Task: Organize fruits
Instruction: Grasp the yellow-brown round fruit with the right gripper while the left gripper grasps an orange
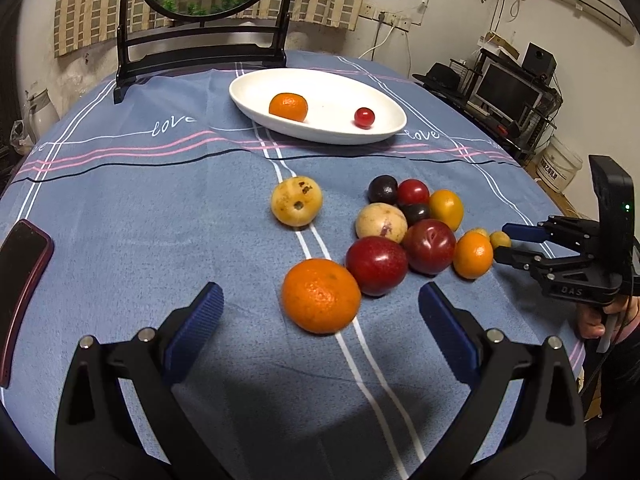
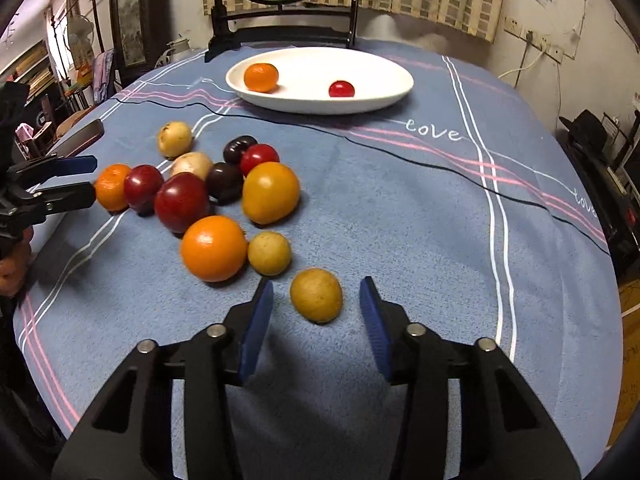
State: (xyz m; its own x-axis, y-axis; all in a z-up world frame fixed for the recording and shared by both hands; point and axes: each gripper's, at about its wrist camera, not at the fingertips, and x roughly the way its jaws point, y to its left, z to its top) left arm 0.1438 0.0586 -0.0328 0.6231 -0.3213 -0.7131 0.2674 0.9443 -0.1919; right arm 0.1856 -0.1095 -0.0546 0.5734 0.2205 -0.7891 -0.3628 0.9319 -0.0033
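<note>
A white oval plate (image 1: 384,128) (image 2: 392,80) at the back holds a tangerine (image 1: 288,107) (image 2: 261,77) and a small red fruit (image 1: 364,117) (image 2: 341,89). Several loose fruits lie on the blue cloth. My left gripper (image 1: 320,312) is open, its blue pads either side of a large tangerine (image 1: 321,295) (image 2: 112,186). My right gripper (image 2: 317,300) (image 1: 505,245) is open around a small yellow-brown fruit (image 2: 316,295) (image 1: 500,239). Red plums (image 1: 377,265) (image 1: 429,246), an orange (image 2: 213,248) and dark plums (image 2: 224,181) form the cluster.
A black-framed round screen on a stand (image 1: 208,40) (image 2: 280,20) stands behind the plate. A dark red phone (image 1: 20,280) (image 2: 82,136) lies at the table's left edge. A yellow spotted fruit (image 1: 296,201) sits apart from the cluster. Shelves and a monitor (image 1: 508,92) are off right.
</note>
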